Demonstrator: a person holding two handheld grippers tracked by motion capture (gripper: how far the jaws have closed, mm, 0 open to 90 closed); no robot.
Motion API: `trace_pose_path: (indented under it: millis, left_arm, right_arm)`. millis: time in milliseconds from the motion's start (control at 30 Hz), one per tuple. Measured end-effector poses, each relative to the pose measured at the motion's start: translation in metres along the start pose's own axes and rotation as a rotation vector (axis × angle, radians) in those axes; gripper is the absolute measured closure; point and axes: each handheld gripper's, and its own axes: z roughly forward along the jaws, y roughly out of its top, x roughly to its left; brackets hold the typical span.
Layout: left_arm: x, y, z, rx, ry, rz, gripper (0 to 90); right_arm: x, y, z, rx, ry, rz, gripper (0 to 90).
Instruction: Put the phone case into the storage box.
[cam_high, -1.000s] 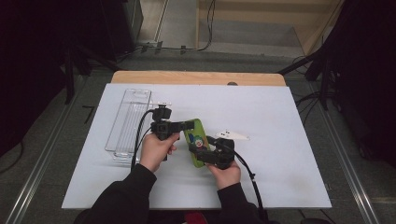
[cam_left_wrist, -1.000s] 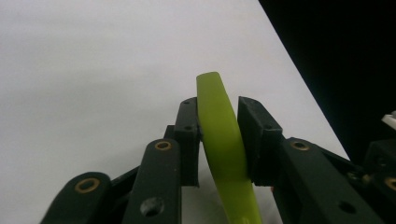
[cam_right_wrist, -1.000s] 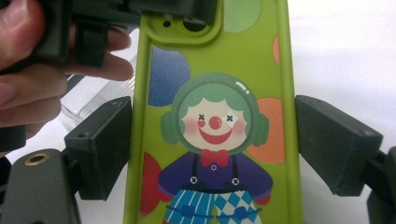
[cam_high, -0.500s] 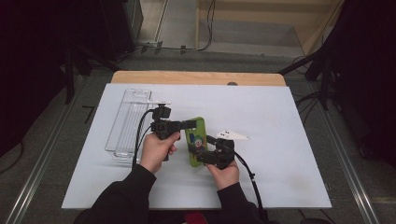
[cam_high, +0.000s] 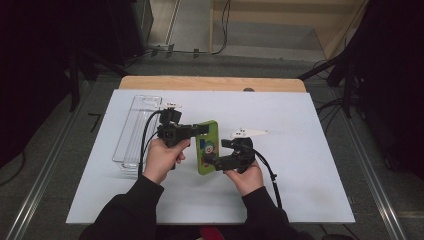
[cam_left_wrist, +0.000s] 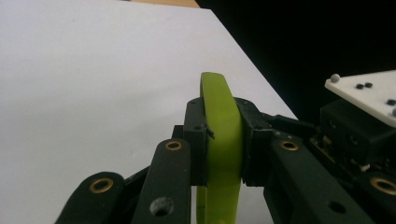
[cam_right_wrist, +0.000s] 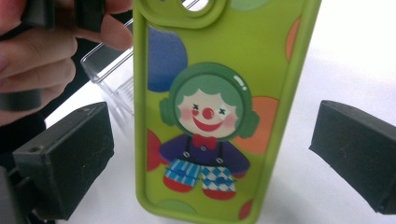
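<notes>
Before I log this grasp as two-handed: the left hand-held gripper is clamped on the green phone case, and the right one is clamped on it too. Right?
Not quite. The left hand-held gripper is clamped on the green phone case, but the right hand-held gripper is open: the right gripper view shows its jaws standing apart on either side of the case, with gaps between them and its edges.

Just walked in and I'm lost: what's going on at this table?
A person works a green phone case with a tool in each hand. The left tool is shut on the case's edge, holding it up off the white table. The right tool is open, its jaws standing either side of the case's clown-printed back without touching it. A clear tray sits to the left on the table.
</notes>
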Motion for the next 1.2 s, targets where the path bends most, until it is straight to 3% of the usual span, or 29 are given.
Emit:
trace_pose_path:
  millis: [133, 433, 633, 800, 1067, 1167, 1200]
  left_arm:
    - [0.002, 0.001, -0.002, 0.017, -0.006, 0.025, 77.0]
    - [0.007, 0.0, -0.002, 0.052, -0.035, 0.071, 77.1]
    - [0.008, 0.001, -0.003, 0.069, -0.046, 0.154, 77.1]
    - [0.01, 0.002, -0.006, 0.083, -0.11, 0.161, 77.1]
    - [0.005, -0.001, -0.007, 0.111, -0.19, 0.231, 77.0]
    - [0.004, -0.002, -0.008, 0.106, -0.196, 0.268, 77.0]
    - [0.003, -0.003, -0.008, 0.1, -0.191, 0.275, 77.0]
  right_arm:
    - [-0.005, 0.004, -0.005, 0.034, 0.048, -0.022, 0.0]
    - [-0.016, 0.009, -0.017, 0.082, 0.074, -0.084, 0.0]
    - [-0.021, 0.012, -0.021, 0.116, 0.091, -0.106, 0.0]
    - [-0.022, 0.016, -0.03, 0.106, 0.088, -0.183, 0.0]
    - [-0.027, 0.025, -0.041, 0.1, 0.147, -0.201, 0.0]
    - [-0.028, 0.027, -0.047, 0.093, 0.144, -0.22, 11.5]
    - [-0.028, 0.029, -0.048, 0.094, 0.139, -0.224, 11.5]
